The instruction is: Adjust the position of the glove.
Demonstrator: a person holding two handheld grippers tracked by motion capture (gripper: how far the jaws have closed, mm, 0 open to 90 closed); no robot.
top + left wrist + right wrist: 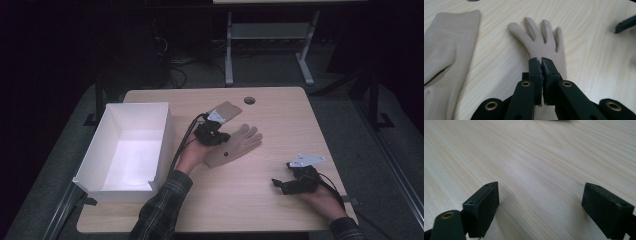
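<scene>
A beige glove (239,143) lies palm-flat on the wooden table (285,125), its fingers pointing to the far right. My left gripper (216,136) is over its wrist end. In the left gripper view the left gripper (541,60) has its jaws pressed together on the glove (541,37) at the cuff. A second beige glove (229,109) lies just beyond, and it appears at the left as the second glove (446,50). My right gripper (279,184) rests near the table's front right, open, and in its own view the right gripper (541,192) has bare wood between its jaws.
An open white box (100,145) stands on the table's left side, beside the left forearm. A small round hole (249,100) sits near the table's far edge. Table legs and cables stand in the dark beyond it.
</scene>
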